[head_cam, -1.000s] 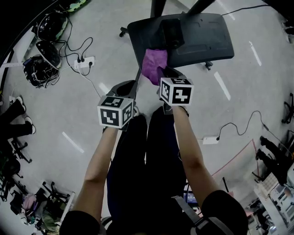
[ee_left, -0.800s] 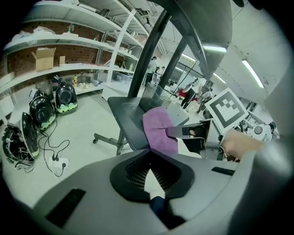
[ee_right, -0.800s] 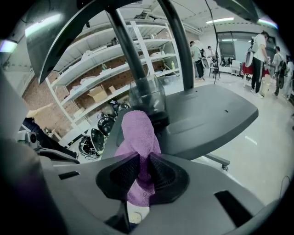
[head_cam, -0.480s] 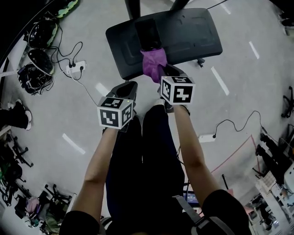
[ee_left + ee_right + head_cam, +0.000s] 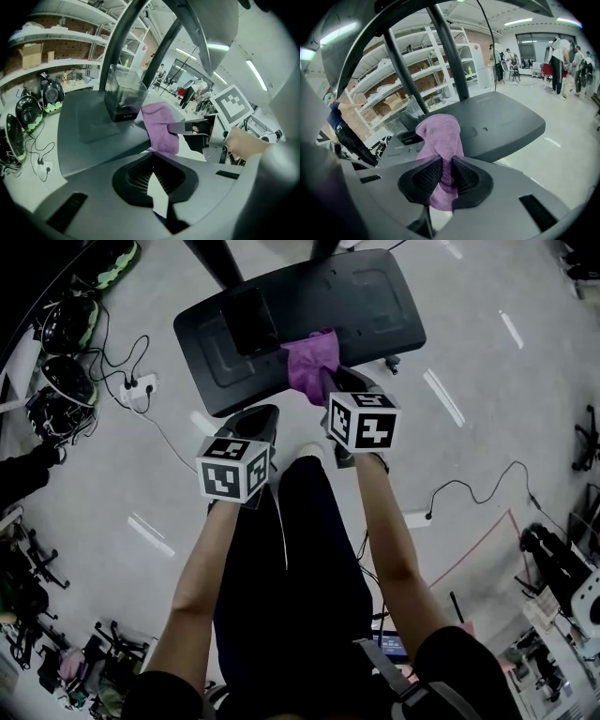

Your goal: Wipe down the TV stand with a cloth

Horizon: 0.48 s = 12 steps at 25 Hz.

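The TV stand's dark grey base plate [image 5: 375, 296] lies on the floor at the top of the head view, with a black post mount [image 5: 248, 320] on its left half. A purple cloth [image 5: 312, 362] rests on the plate's near edge, just right of that mount. My right gripper [image 5: 330, 382] is shut on the cloth [image 5: 440, 140], which bulges out ahead of the jaws onto the plate [image 5: 506, 122]. My left gripper [image 5: 261, 418] hovers beside the plate's near edge [image 5: 84, 131], shut and holding nothing; the cloth [image 5: 161, 129] shows just ahead of it.
Black helmets [image 5: 67, 320] and a power strip [image 5: 139, 385] with cables lie on the floor at the left. Another power strip [image 5: 412, 518] and its cable lie at the right. A caster [image 5: 392, 362] sticks out by the plate's right front. Shelving [image 5: 417, 75] and people [image 5: 557, 61] stand behind.
Relative to the stand, the right gripper and cloth have moved right along the plate's near edge, from in front of the post mount to its right side. The left gripper stays alongside.
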Each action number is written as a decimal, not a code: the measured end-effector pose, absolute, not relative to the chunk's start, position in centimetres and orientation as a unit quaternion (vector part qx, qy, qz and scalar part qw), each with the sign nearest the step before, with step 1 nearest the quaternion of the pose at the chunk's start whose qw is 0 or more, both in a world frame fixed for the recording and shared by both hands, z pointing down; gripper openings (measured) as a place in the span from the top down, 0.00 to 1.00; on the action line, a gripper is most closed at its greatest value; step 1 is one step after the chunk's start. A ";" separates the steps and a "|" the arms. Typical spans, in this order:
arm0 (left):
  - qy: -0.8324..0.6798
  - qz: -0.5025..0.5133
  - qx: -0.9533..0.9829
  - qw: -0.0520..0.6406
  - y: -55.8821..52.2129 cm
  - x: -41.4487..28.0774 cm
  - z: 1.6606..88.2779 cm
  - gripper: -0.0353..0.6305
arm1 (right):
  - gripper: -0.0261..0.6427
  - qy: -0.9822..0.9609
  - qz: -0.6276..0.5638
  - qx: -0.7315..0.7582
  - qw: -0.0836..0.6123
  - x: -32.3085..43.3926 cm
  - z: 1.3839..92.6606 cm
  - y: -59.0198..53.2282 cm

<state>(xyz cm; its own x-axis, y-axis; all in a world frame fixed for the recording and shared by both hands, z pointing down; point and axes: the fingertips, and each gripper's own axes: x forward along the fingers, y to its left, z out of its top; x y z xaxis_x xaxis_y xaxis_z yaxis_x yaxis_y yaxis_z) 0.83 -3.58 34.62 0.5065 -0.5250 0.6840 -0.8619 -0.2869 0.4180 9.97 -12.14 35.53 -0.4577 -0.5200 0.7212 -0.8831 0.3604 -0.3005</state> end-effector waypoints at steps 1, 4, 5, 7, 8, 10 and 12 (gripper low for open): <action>-0.447 0.215 0.774 0.394 -3.7 1.5 34.6 0.94 | 0.84 -0.781 0.344 0.450 0.263 10.6 35.5 -12.3; -0.442 0.218 0.776 0.394 -4.4 3.2 34.9 0.94 | 0.84 -0.780 0.346 0.453 0.260 12.4 35.4 -13.2; -0.442 0.219 0.776 0.394 -4.7 3.7 35.0 0.94 | 0.84 -0.780 0.346 0.453 0.258 12.9 35.5 -13.6; -0.441 0.218 0.776 0.394 -5.4 4.5 35.3 0.94 | 0.84 -0.779 0.346 0.455 0.257 14.0 35.6 -14.3; -0.440 0.217 0.777 0.395 -5.7 4.9 35.4 0.94 | 0.84 -0.778 0.346 0.457 0.256 14.5 35.7 -14.6; -0.435 0.217 0.780 0.394 -6.1 5.7 35.5 0.94 | 0.84 -0.776 0.348 0.460 0.255 15.6 35.7 -15.1; -0.431 0.219 0.782 0.393 -6.6 6.5 35.7 0.94 | 0.84 -0.774 0.348 0.464 0.253 16.6 35.6 -15.7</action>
